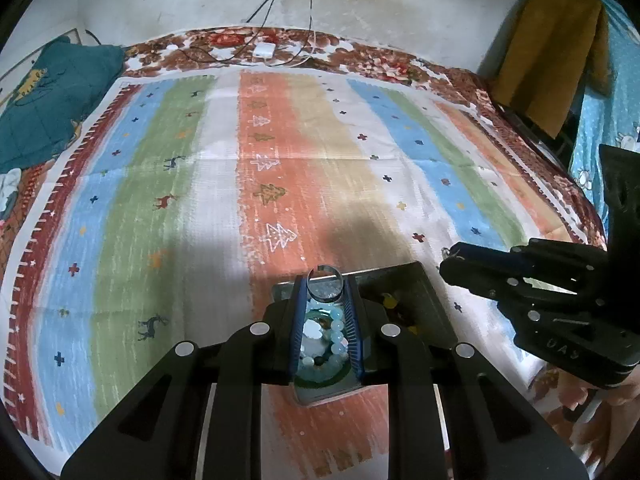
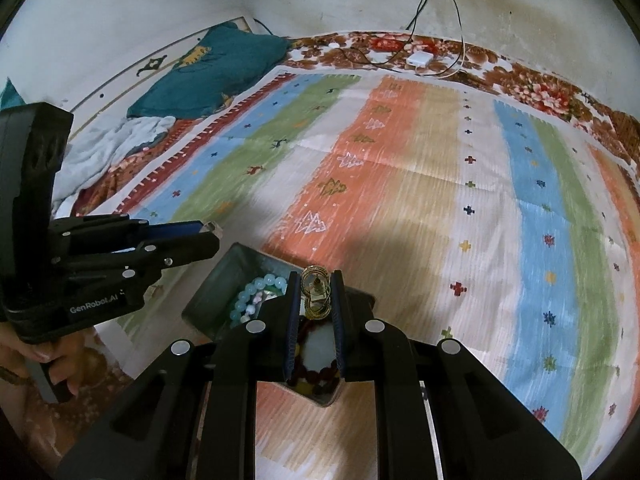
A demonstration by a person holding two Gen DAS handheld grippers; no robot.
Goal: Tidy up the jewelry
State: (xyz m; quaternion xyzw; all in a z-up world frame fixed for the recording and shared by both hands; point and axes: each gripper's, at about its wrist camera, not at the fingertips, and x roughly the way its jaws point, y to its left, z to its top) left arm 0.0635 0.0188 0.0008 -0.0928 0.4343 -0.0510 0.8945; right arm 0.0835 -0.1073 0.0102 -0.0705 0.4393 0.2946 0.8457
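**Both tongs carrying jewelry above the tray**

My left tongs are pinching a silver open metal ring just above the grey rectangular jewelry tray, over the compartment where a pale blue bead bracelet is lying. My right tongs are gripping a gold wire-coil ornament above the same tray, over the compartment holding dark red beads. The tray is sitting on the striped multicoloured cloth covering the bed.
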